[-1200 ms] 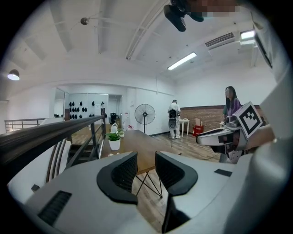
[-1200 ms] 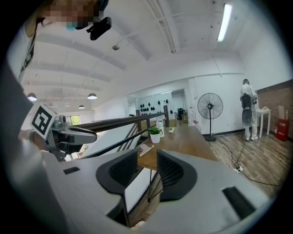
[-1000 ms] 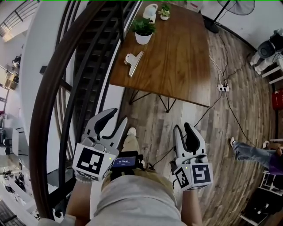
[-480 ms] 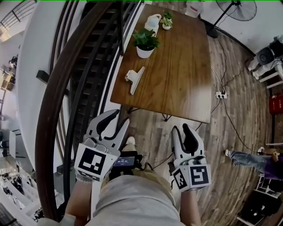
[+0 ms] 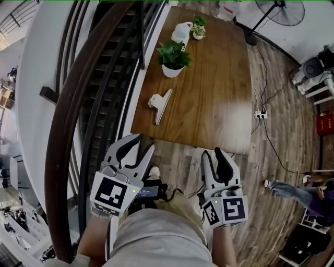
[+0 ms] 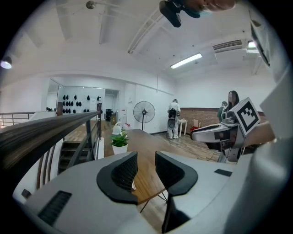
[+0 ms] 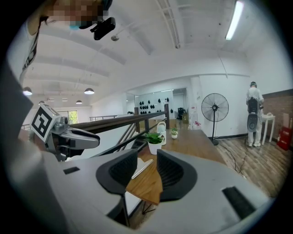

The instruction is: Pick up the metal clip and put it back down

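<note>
Walking up to the task rather than doing it yet: the left gripper and right gripper are held low in front of the person's waist, side by side and pointing ahead. Both have their jaws apart with nothing between the pads. The right gripper view shows only distant wood and the clip through the gap, and the left gripper view shows the edge of the wood.

Compared with a second ago, the near edge of the surface has slid down the head view until it sits just ahead of the gripper tips, so the person has closed most of the gap. Neither gripper's opening has altered.

The clip lies flat on the surface, untouched, close to the left edge that runs beside the stair railing, its handles toward the far end. It is still apart from both grippers, somewhat more in line with the left one. Judging by this, the approach is almost over, and the pick needs a further reach forward and down.

Beyond the clip stand a potted plant, then a white watering can, and a fan on the floor past the far end
</note>
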